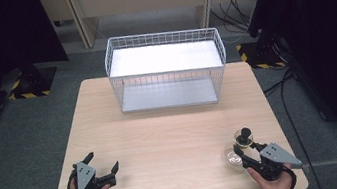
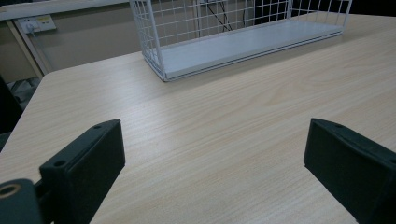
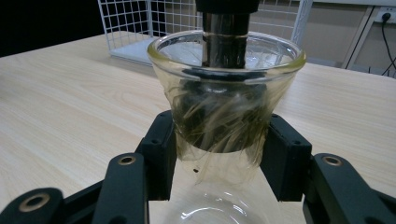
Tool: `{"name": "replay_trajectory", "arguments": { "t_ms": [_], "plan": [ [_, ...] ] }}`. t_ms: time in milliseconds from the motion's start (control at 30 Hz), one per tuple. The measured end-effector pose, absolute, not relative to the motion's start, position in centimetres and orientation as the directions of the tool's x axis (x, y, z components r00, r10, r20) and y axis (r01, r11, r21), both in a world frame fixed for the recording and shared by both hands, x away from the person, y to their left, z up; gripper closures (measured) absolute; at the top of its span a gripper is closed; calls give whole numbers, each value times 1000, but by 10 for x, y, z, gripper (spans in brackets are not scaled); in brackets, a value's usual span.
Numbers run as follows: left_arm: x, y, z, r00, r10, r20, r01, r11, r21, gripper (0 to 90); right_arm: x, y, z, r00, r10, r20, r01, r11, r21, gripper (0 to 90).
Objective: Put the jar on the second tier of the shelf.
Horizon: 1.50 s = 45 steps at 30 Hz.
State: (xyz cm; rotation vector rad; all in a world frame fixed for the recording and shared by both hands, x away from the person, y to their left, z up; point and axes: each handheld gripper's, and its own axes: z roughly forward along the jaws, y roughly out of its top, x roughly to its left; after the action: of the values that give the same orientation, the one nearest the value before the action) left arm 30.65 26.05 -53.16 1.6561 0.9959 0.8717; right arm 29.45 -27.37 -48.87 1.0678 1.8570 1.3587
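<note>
Right gripper (image 3: 217, 140) clamped on neck of glass flask (image 3: 224, 116), pads pressing both sides just under flared rim; dark stopper with metal stem (image 3: 225, 37) upright in flask mouth. Flask (image 1: 239, 150) stands on table (image 1: 163, 140) near front right corner. Left gripper (image 1: 102, 166) at front left, jaws wide apart, nothing between. Farther back, white wire basket (image 1: 167, 69) at table's far edge, centre.

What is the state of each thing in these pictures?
Glass flask: upright on the table, black stopper in its mouth, gripped at the neck.
Right gripper: shut on the flask's neck.
Left gripper: open, nothing between its jaws.
Wire basket: upright, empty.
</note>
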Motion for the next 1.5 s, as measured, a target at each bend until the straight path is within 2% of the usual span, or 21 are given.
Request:
{"name": "replay_trajectory", "arguments": {
  "t_ms": [300,1500],
  "plan": [
    [306,260,-532,405,910,91,207,-188,960,50,297,-276,-480,-492,871,19,243,116,963,510],
    [307,260,-532,407,909,92,209,-191,959,50,331,-247,-418,-535,844,-29,147,127,981,512]
  ]
}}
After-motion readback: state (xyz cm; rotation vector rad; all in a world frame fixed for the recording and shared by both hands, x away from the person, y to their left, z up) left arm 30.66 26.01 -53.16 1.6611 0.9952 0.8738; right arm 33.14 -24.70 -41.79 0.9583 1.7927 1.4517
